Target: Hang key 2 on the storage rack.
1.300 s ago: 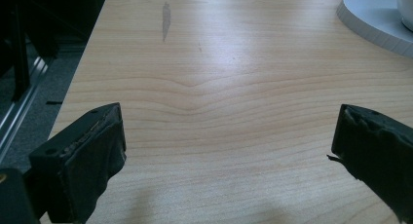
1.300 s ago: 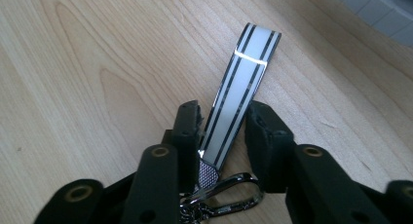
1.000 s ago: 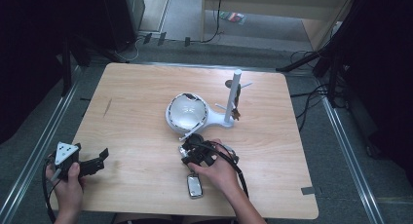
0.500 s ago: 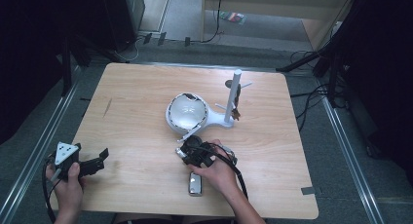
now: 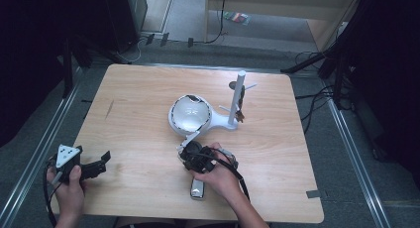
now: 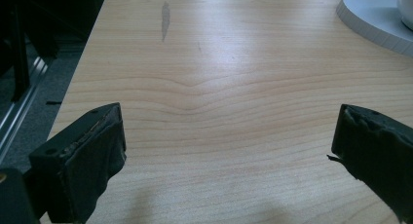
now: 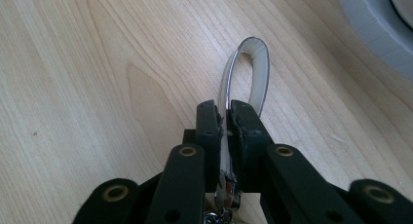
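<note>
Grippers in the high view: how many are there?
2. The left gripper, low at the left, stands open; the right gripper, near the middle, has just been closing its jaws on a white loop.

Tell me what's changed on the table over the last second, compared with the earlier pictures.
The right gripper has just been closing its jaws, and they now pinch the white loop strap that lies on the table. The hand barely shifted. The left gripper stays open at the table's near left corner, and the white stand with its post and the silver device by the right hand lie as before.
</note>
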Available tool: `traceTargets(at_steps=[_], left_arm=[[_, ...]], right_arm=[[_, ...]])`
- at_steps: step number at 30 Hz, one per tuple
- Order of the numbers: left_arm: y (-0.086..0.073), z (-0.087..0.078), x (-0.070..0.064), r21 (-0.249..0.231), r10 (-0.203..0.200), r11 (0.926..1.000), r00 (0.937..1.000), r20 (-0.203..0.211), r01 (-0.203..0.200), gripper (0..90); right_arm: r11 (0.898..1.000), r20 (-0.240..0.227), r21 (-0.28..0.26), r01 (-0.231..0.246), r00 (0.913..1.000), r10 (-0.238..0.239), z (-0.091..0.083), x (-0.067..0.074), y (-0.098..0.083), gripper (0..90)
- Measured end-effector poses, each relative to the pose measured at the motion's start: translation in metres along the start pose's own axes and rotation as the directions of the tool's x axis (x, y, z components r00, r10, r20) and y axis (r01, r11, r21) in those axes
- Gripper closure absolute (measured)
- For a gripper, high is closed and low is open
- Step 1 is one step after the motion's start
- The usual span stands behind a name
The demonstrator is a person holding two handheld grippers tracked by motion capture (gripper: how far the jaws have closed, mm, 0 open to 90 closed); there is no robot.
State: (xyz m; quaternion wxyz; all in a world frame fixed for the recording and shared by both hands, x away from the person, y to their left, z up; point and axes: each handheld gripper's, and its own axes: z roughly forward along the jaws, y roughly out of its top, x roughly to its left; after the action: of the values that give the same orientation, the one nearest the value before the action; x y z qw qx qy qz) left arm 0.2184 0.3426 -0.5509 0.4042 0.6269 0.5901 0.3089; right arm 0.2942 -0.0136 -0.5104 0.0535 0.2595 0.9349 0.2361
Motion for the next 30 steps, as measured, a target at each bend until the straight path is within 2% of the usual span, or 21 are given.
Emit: traceTargets(at_steps=[4, 8, 12, 15, 19, 22, 24, 25, 27, 29, 30], left_arm=[[0.000, 0.000, 0.000, 0.001, 0.001, 1.0000, 1.0000, 0.000, -0.001, 0.0], [0.000, 0.000, 0.000, 0.001, 0.000, 1.0000, 1.0000, 0.001, 0.000, 0.0], [0.000, 0.000, 0.000, 0.000, 0.000, 1.0000, 1.0000, 0.001, 0.000, 0.0], [0.000, 0.000, 0.000, 0.001, -0.001, 1.0000, 1.0000, 0.002, 0.001, 0.0], [0.000, 0.000, 0.001, 0.004, -0.001, 1.0000, 1.0000, 0.003, 0.001, 0.0], [0.001, 0.001, 0.001, 0.012, -0.002, 0.9999, 1.0000, 0.004, 0.002, 0.0], [0.001, 0.001, 0.001, 0.015, -0.001, 0.9999, 1.0000, 0.004, 0.001, 0.0], [0.001, 0.002, 0.001, 0.016, -0.001, 0.9999, 1.0000, 0.004, 0.001, 0.0], [0.001, 0.002, 0.000, 0.018, 0.001, 0.9998, 1.0000, 0.003, -0.001, 0.0], [0.002, 0.003, 0.000, 0.022, 0.000, 0.9998, 1.0000, 0.001, 0.000, 0.0], [0.002, 0.003, 0.000, 0.022, 0.000, 0.9998, 1.0000, 0.001, 0.000, 0.0]], right_arm=[[0.999, 0.012, 0.004, 0.032, 0.9994, -0.032, 0.004, 0.005, 0.001, 80.7], [0.999, 0.043, 0.008, 0.049, 0.9978, -0.049, 0.007, 0.006, 0.001, 88.6], [0.999, 0.041, 0.013, 0.048, 0.9980, -0.049, 0.008, 0.007, 0.000, 89.8], [0.999, 0.057, 0.008, 0.038, 0.9976, -0.038, 0.008, 0.008, -0.001, 90.0], [1.000, 0.058, -0.009, 0.009, 0.9983, -0.009, 0.003, 0.003, -0.004, 90.0], [0.998, 0.067, -0.046, -0.042, 0.9968, 0.045, -0.005, -0.003, -0.007, 90.0], [0.997, 0.074, -0.056, -0.048, 0.9959, 0.052, -0.008, -0.005, -0.008, 90.0], [0.994, 0.086, -0.069, -0.087, 0.9920, 0.093, -0.014, -0.011, -0.011, 90.0], [0.993, 0.092, -0.076, -0.092, 0.9909, 0.099, -0.015, -0.013, -0.012, 90.0], [0.984, 0.125, -0.098, -0.149, 0.9792, 0.160, -0.022, -0.020, -0.017, 90.0], [0.984, 0.125, -0.098, -0.149, 0.9792, 0.160, -0.022, -0.020, -0.017, 90.0]])
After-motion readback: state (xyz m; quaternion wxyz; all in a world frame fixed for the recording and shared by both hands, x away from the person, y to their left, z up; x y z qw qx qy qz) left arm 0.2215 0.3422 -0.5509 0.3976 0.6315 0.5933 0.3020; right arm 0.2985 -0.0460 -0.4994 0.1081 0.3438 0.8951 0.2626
